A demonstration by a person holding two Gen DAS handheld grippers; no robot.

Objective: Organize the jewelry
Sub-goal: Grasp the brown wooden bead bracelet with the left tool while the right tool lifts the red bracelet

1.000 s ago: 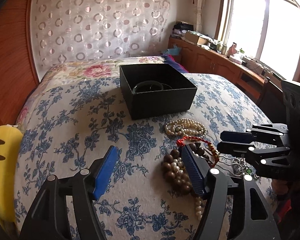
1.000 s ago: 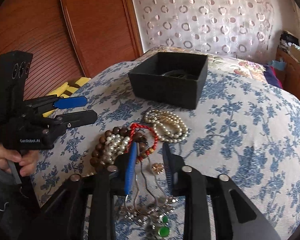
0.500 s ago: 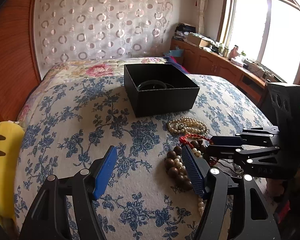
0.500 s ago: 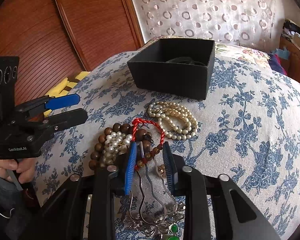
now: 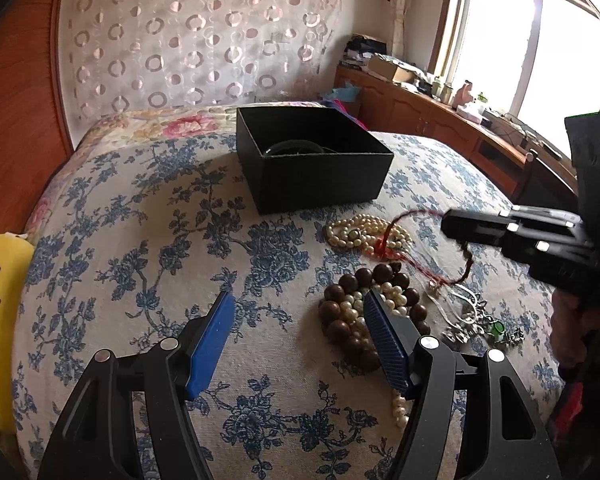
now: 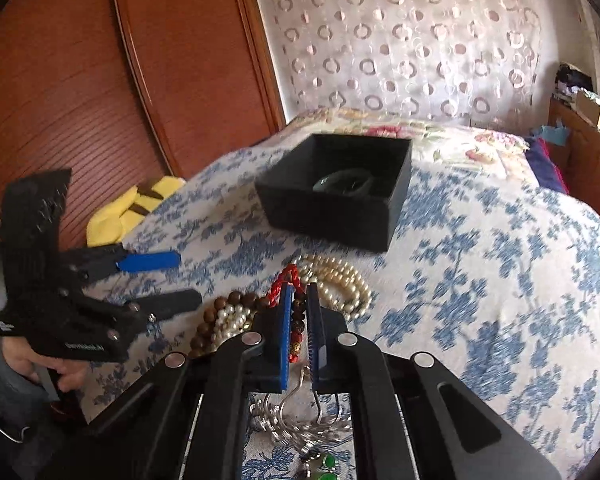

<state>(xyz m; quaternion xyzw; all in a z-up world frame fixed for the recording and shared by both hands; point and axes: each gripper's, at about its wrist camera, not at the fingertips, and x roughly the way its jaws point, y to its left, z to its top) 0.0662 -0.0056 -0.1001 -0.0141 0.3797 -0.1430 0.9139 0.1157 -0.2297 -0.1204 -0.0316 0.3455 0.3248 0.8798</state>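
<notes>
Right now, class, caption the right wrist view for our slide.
Right gripper shut on a red cord bracelet, lifting it from jewelry beside the black box.

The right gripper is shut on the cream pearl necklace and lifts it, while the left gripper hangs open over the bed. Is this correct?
Not quite. The right gripper is shut on the red cord bracelet with dark beads, as the left wrist view shows; the cream pearl necklace lies on the blue floral bedspread. The left gripper does hang open.

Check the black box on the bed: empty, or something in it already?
Not empty. The open, lidless black box holds a dark ring-shaped piece, probably a bangle, on its floor; the pearl strand lies outside on the bedspread.
</notes>
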